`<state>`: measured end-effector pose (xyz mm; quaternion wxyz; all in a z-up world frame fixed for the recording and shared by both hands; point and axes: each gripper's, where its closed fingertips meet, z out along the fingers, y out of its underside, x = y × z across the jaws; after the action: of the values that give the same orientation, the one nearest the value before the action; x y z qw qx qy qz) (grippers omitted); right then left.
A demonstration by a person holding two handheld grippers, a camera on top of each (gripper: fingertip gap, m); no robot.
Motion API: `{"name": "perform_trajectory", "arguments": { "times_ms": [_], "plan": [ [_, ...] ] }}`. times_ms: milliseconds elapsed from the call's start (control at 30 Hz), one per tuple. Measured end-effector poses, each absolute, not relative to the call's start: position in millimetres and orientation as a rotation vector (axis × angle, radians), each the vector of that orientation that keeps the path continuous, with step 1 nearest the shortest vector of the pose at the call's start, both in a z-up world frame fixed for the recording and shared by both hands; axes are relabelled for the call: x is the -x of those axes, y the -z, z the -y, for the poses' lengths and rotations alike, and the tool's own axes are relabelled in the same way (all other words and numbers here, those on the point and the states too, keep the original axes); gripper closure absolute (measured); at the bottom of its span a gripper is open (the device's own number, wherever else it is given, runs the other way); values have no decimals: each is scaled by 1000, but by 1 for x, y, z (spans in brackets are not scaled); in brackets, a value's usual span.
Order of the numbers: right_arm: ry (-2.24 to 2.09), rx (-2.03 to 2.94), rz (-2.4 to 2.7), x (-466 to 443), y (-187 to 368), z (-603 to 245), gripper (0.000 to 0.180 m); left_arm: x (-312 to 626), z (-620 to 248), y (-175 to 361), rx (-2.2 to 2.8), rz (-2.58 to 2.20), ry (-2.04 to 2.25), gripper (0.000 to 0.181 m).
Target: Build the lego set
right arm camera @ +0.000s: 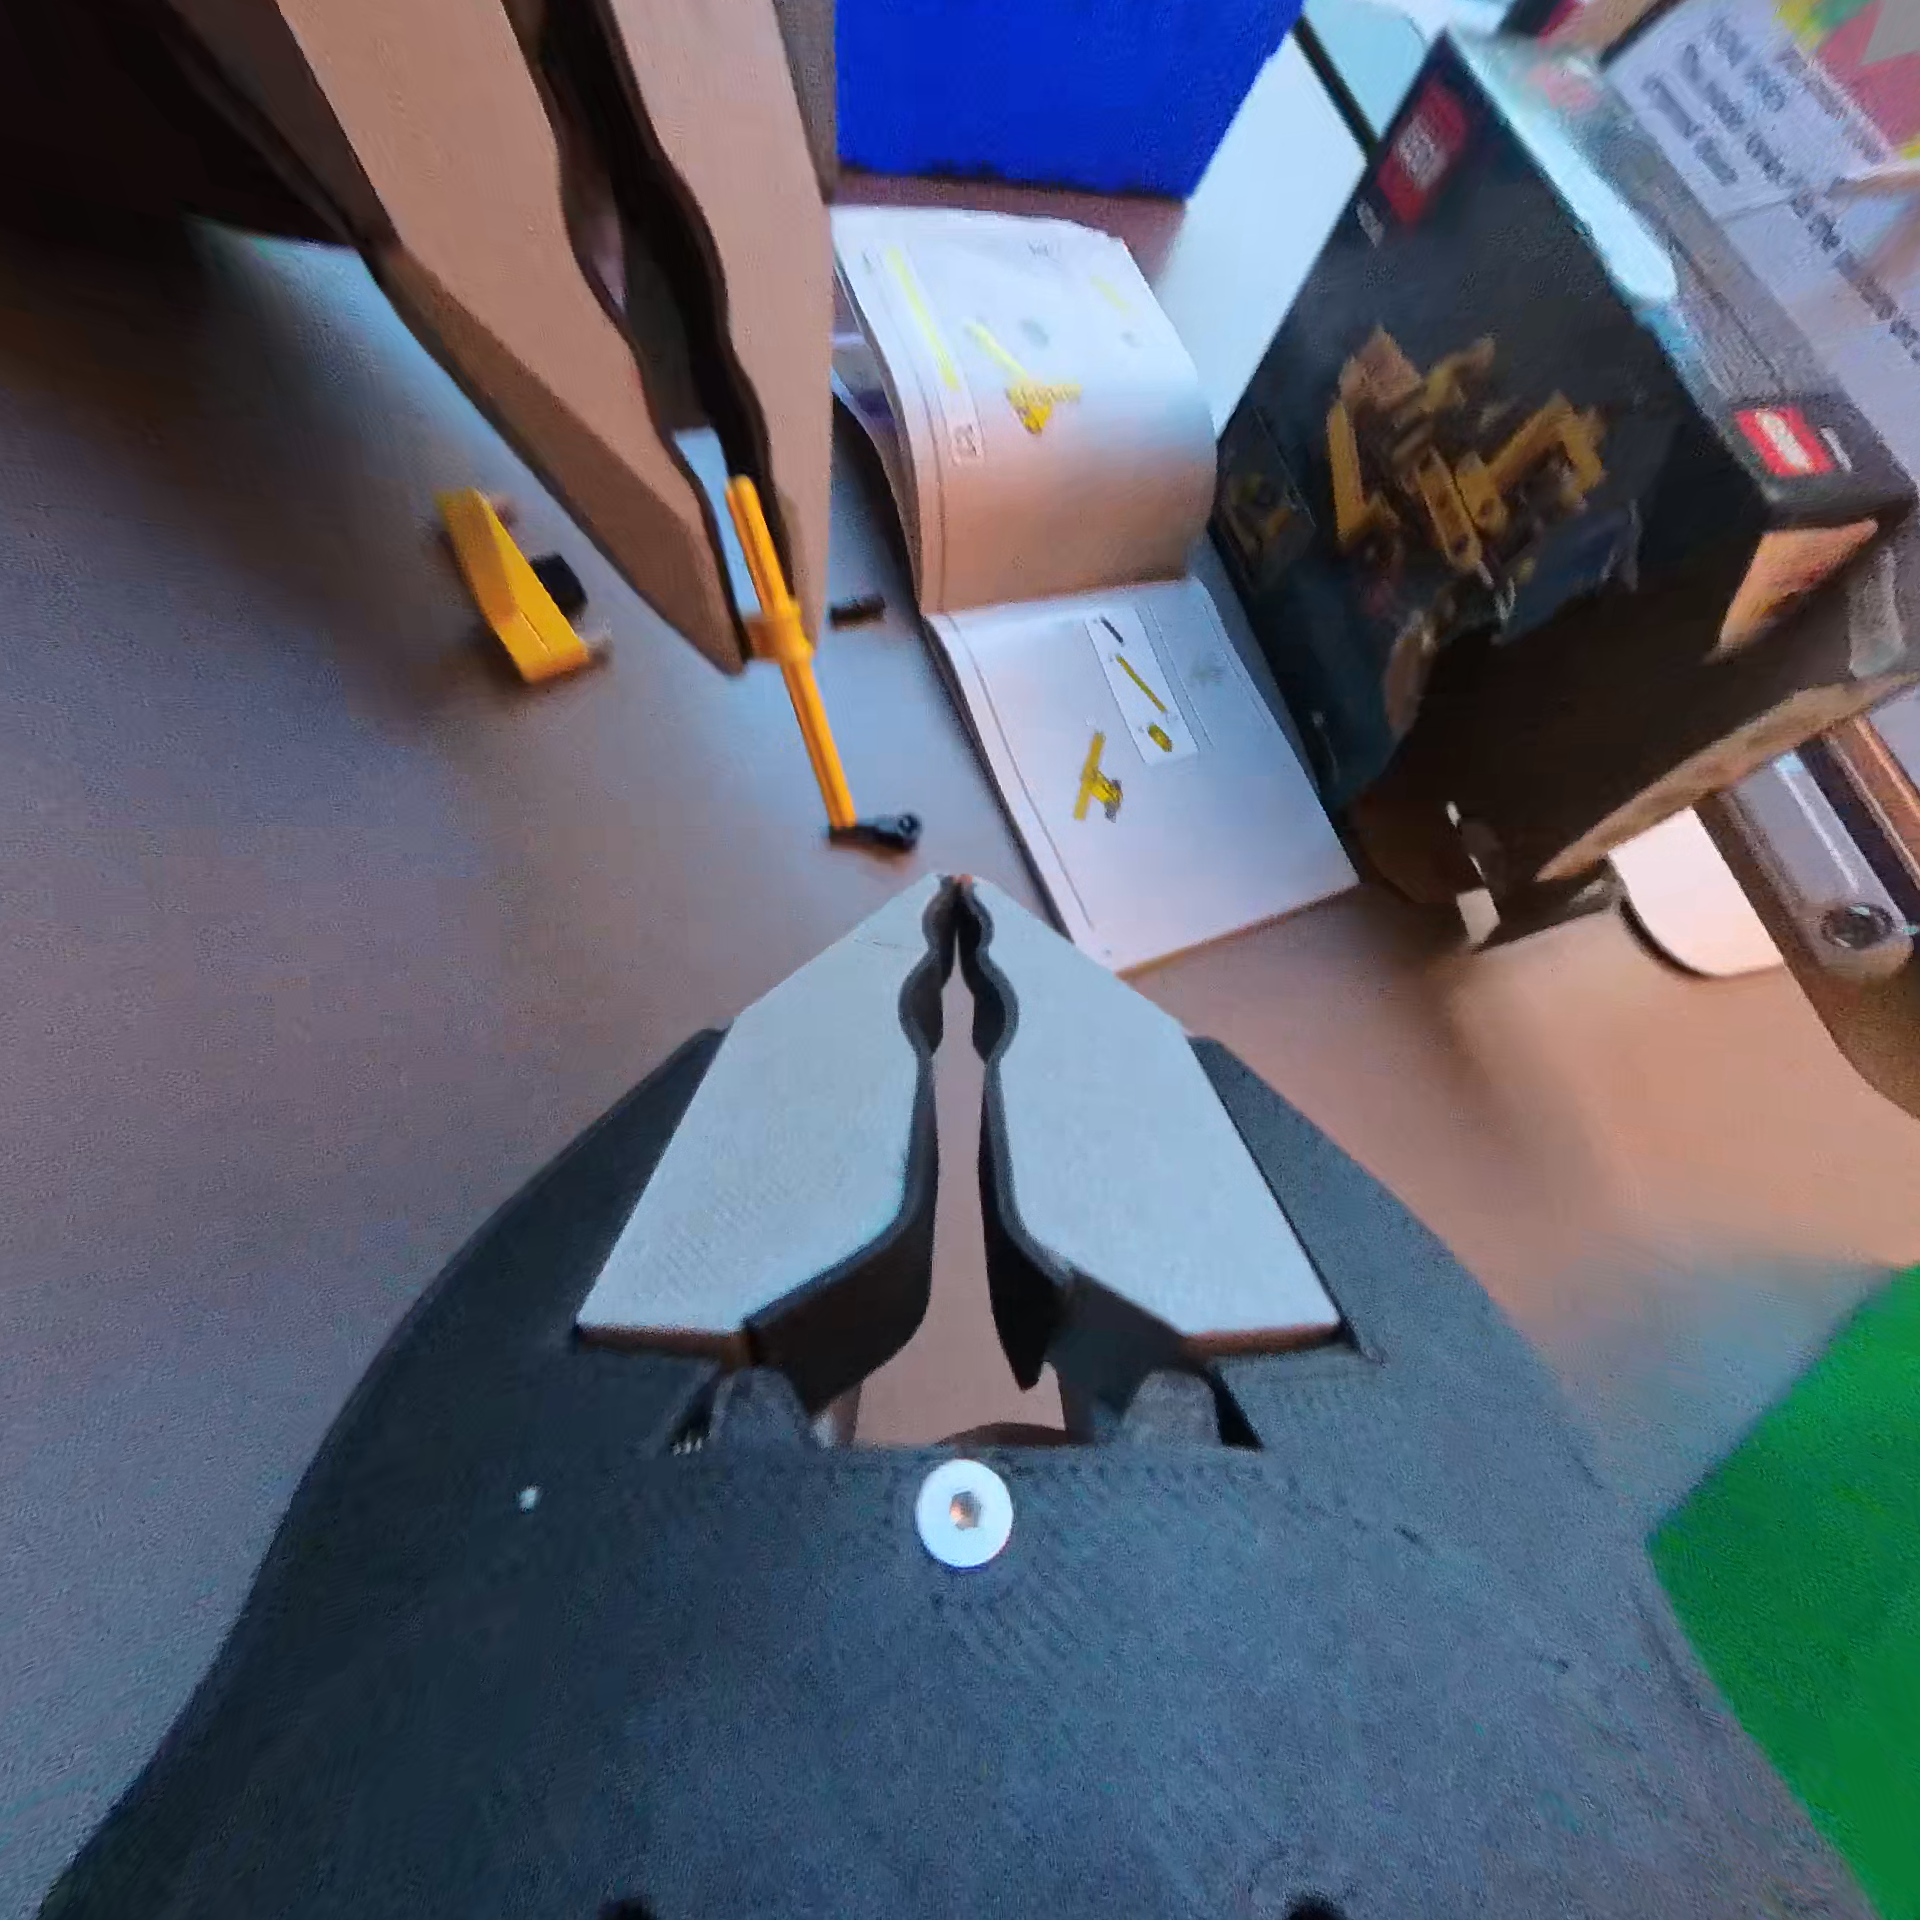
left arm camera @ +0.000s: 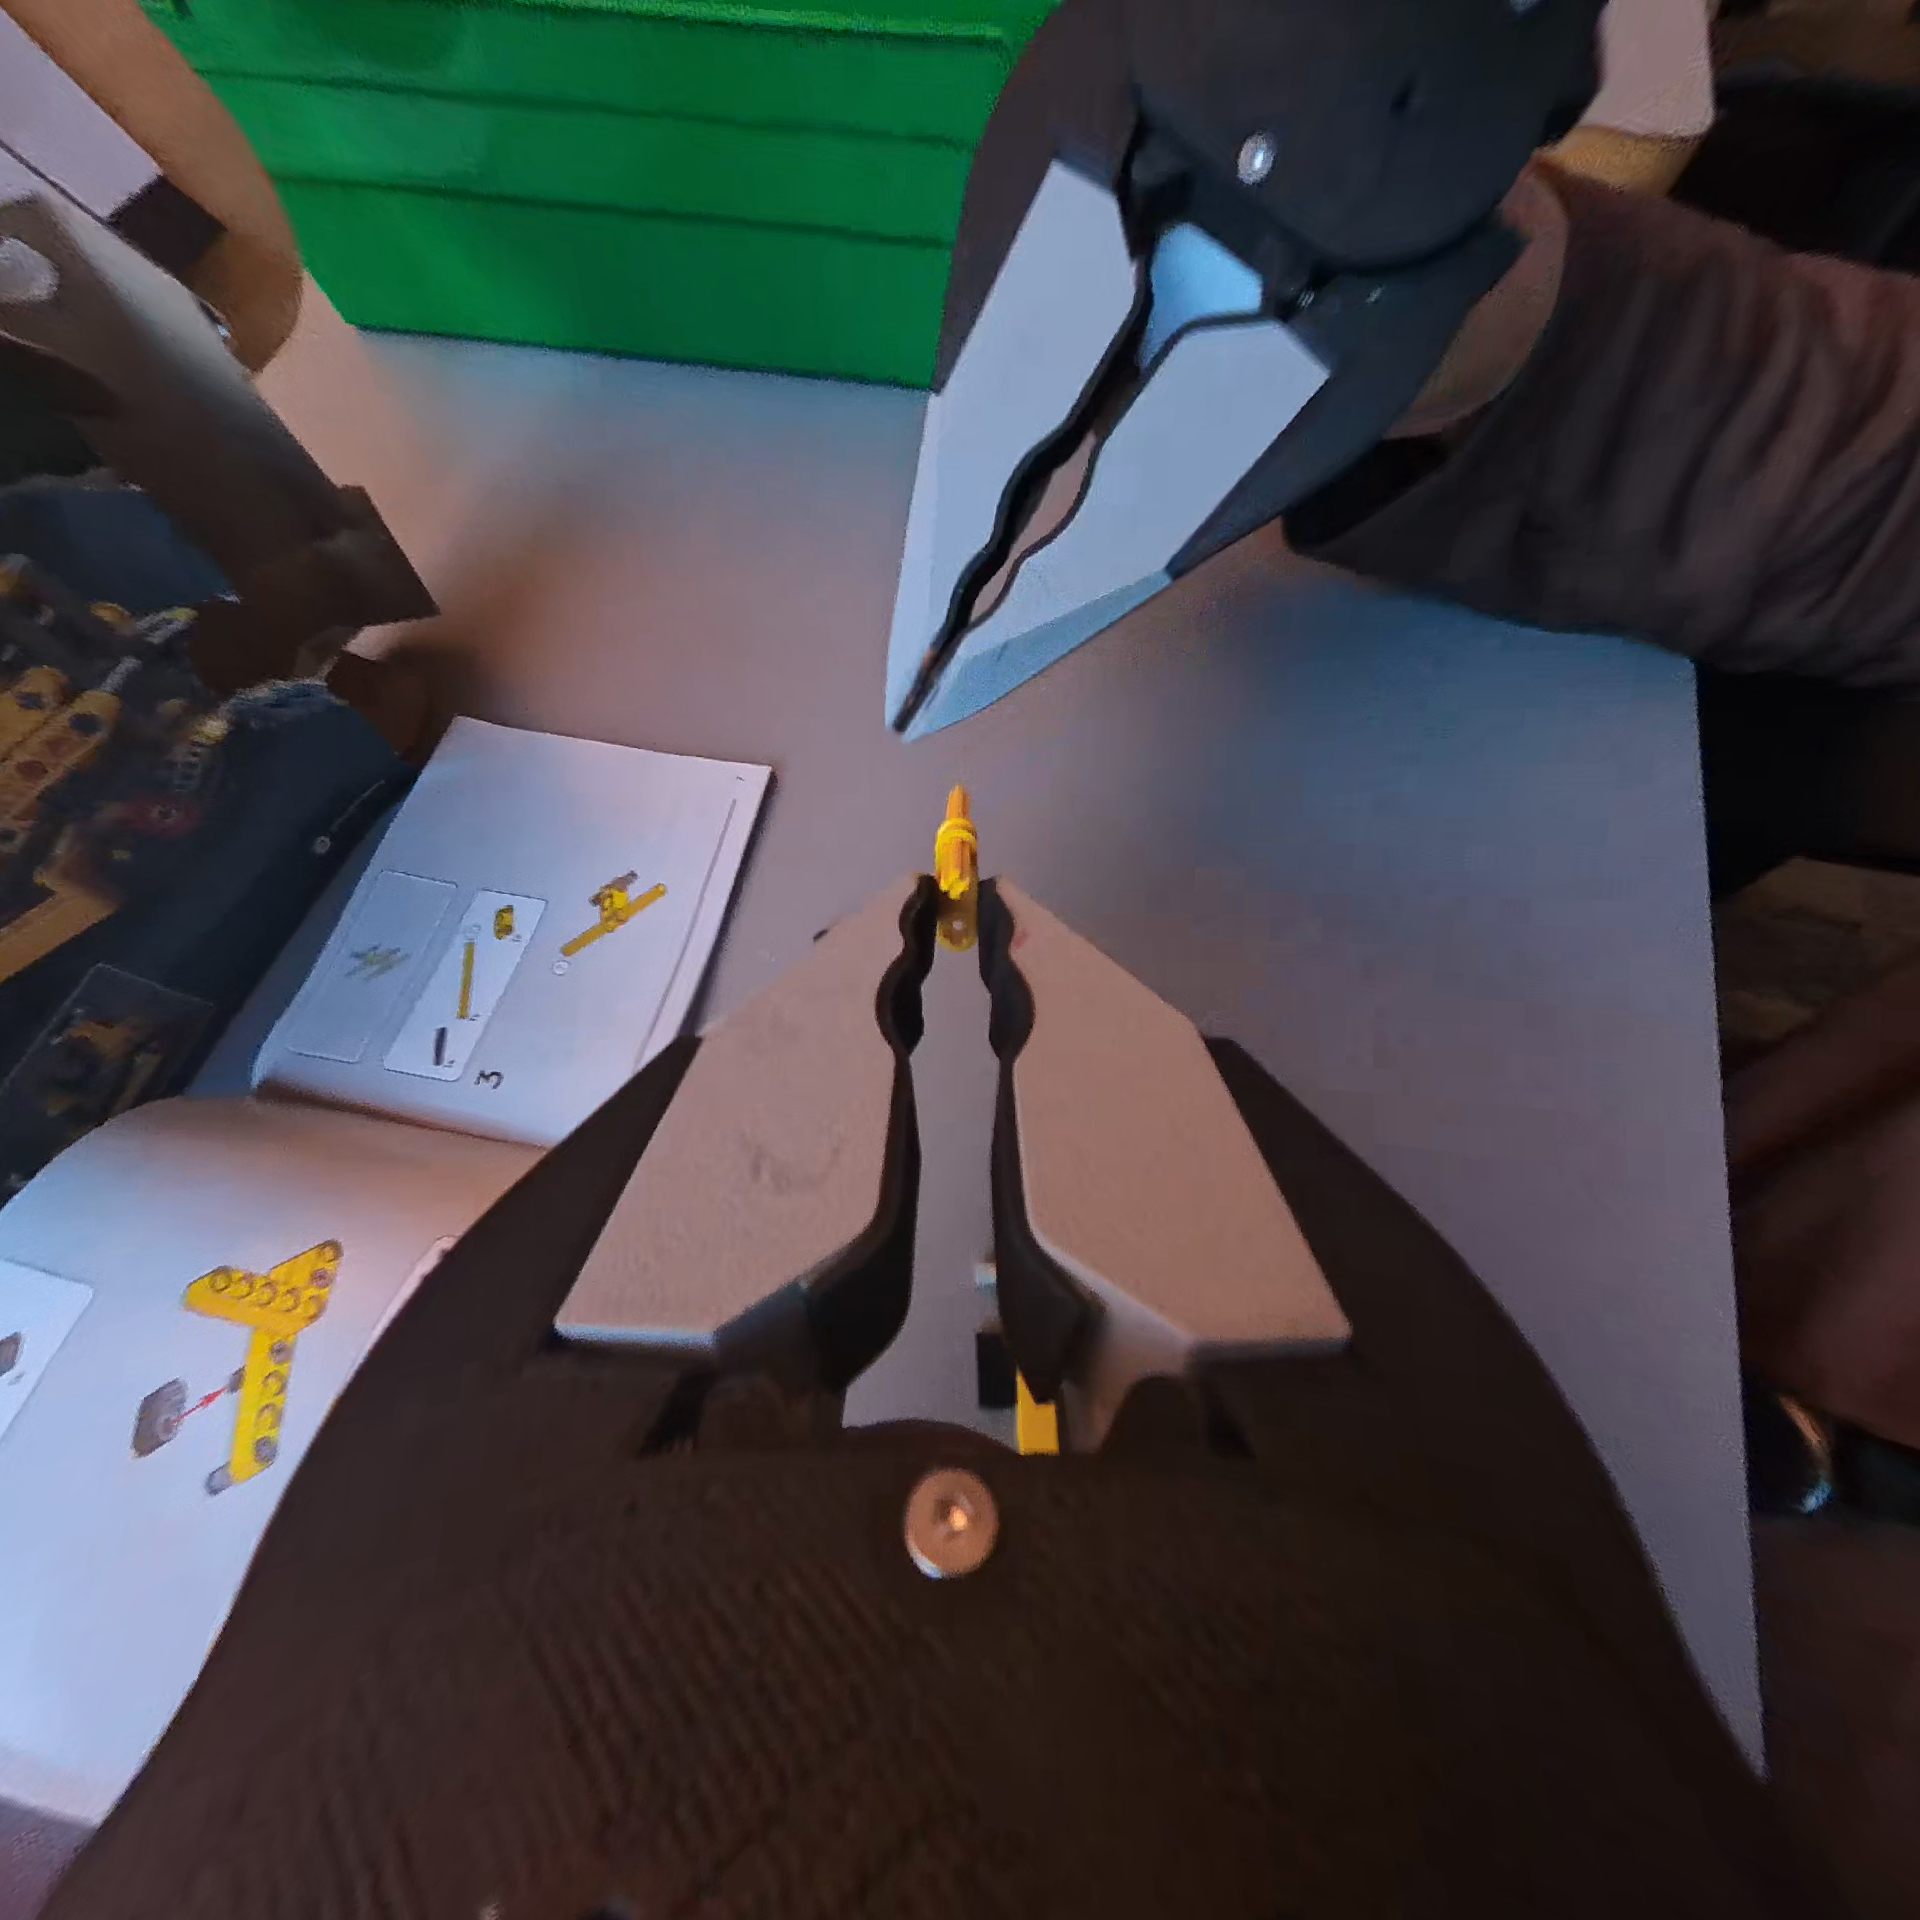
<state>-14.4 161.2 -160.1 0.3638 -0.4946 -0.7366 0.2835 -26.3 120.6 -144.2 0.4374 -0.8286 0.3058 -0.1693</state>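
My left gripper (left arm camera: 956, 902) is shut on a long yellow axle (left arm camera: 956, 847) with a small yellow connector on it. In the right wrist view the left gripper (right arm camera: 767, 642) holds this axle (right arm camera: 805, 717) slanting down, and its lower end meets a small black pin (right arm camera: 878, 828) lying on the grey table (right arm camera: 312, 831). My right gripper (right arm camera: 956, 888) is shut, its tips just short of that pin. I cannot tell if anything tiny is between them. In the left wrist view the right gripper (left arm camera: 920, 701) points down at the axle from behind.
An open instruction booklet (right arm camera: 1143, 769) (left arm camera: 520, 883) lies beside the black set box (right arm camera: 1507, 416) (left arm camera: 104, 779). A yellow wedge piece (right arm camera: 509, 592) with a black part (right arm camera: 556, 577) and another black pin (right arm camera: 857, 610) lie on the table. Green bins (left arm camera: 623, 208) stand behind.
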Motion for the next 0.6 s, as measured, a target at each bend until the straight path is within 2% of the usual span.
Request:
{"name": "perform_trajectory", "arguments": {
  "times_ms": [133,267,333,433,500,533,600],
  "plan": [
    [-648,1264,1959,11,177,-161,180,29,-120,138,2049,-743,447,176],
    [-643,1182,1974,26,169,-145,180,30,-121,144,2063,-757,406,176],
    [-744,1209,1978,24,171,-141,180,31,-120,141,2056,-750,423,176],
    [-633,1242,1978,16,183,-160,180,31,-117,136,2047,-750,443,176],
    [-798,1195,1939,25,162,-137,180,27,-115,142,2070,-763,460,175],
    [-690,1193,1954,25,164,-143,180,29,-117,143,2064,-767,425,176],
    [-739,1176,1944,28,163,-139,180,32,-118,138,2056,-747,439,176]
  ]
}}
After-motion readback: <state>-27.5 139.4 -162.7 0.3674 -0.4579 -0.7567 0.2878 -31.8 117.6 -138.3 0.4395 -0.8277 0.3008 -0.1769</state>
